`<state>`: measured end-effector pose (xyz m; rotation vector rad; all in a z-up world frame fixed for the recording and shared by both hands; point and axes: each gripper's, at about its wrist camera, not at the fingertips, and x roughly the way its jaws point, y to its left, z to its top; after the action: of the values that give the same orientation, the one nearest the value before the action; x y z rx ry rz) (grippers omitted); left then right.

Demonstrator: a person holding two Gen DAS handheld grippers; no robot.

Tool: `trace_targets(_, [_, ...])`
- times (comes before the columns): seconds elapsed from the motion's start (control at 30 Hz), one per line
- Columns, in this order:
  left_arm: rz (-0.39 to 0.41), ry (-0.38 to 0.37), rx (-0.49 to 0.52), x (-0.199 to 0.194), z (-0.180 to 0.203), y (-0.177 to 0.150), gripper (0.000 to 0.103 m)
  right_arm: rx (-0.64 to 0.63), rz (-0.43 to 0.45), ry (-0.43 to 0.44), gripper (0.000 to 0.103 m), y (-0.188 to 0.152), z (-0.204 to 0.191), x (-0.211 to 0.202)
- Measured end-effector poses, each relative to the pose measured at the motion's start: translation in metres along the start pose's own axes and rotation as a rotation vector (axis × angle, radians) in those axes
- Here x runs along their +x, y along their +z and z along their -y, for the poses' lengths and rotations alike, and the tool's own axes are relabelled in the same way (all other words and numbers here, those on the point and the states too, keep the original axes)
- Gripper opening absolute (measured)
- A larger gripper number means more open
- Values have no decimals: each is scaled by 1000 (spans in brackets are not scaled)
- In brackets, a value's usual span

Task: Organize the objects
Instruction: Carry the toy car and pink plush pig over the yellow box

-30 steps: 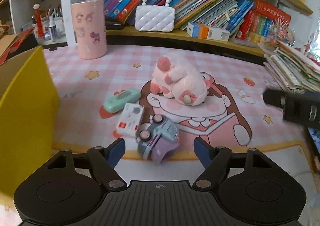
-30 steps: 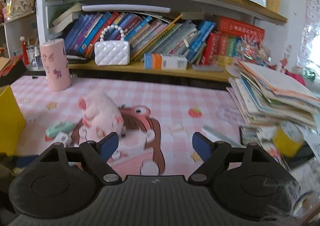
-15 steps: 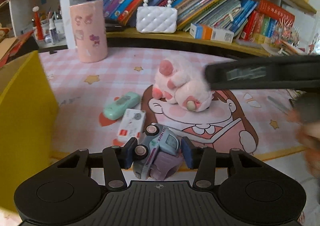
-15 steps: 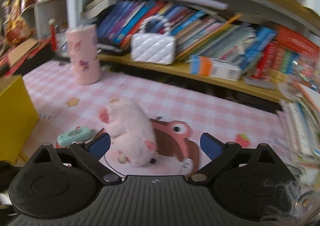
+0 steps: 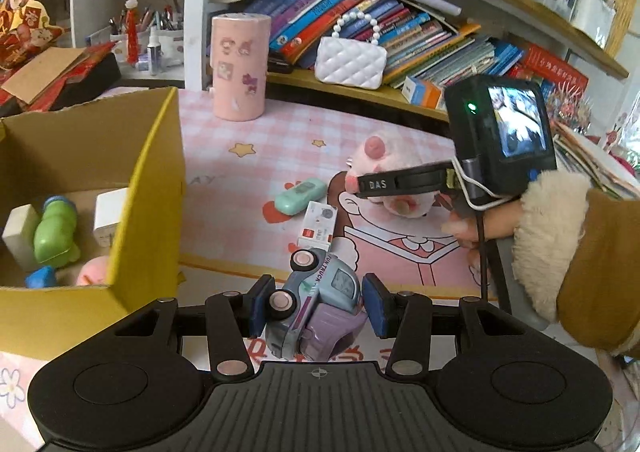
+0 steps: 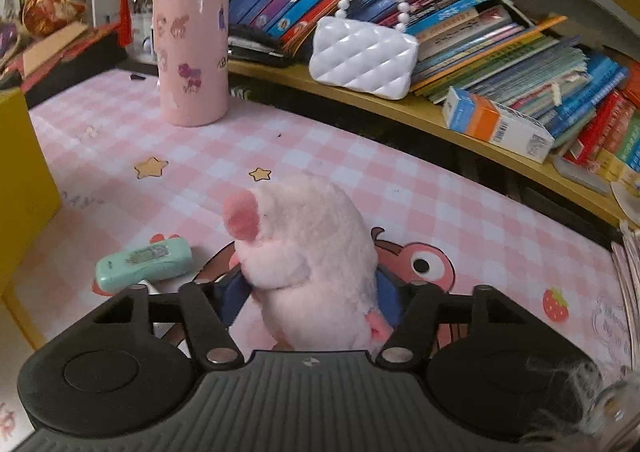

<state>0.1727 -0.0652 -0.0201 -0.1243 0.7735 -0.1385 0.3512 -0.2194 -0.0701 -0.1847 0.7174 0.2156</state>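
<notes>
A grey-blue and purple toy truck (image 5: 320, 304) hangs tilted just above the mat's front edge, with my left gripper (image 5: 316, 308) shut on it, blue pads against both its sides. A pink plush (image 6: 308, 252) lies on the pink checked mat (image 6: 360, 172). My right gripper (image 6: 310, 292) straddles the plush and its jaws are closing, both pads pressed into the fur. In the left wrist view the right gripper's finger (image 5: 400, 182) reaches across the plush (image 5: 384, 148). An open yellow cardboard box (image 5: 152, 172) stands at the left with several toys inside.
A mint case (image 5: 300, 196) and a small white box (image 5: 318, 226) lie on the mat between truck and plush. A pink cylinder (image 5: 239, 66) stands behind; a white quilted purse (image 5: 350, 62) and books fill the shelf. A fleece-cuffed sleeve (image 5: 560, 244) holds the right gripper.
My left gripper closed on the toy truck and lifted it, drifting toward the yellow box. My right gripper swung in from the right, came down over the plush and closed onto it.
</notes>
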Motion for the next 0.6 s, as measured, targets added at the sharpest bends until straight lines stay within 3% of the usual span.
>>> trace_targets(0.3, [6,-91,24,-28,-13,-12,46,160,53,-69,58,-36,-3,-95])
trace_targets(0.6, [3,-172,43,-62,-42,-37,46,263,54,-118,58,-85,-53,-185])
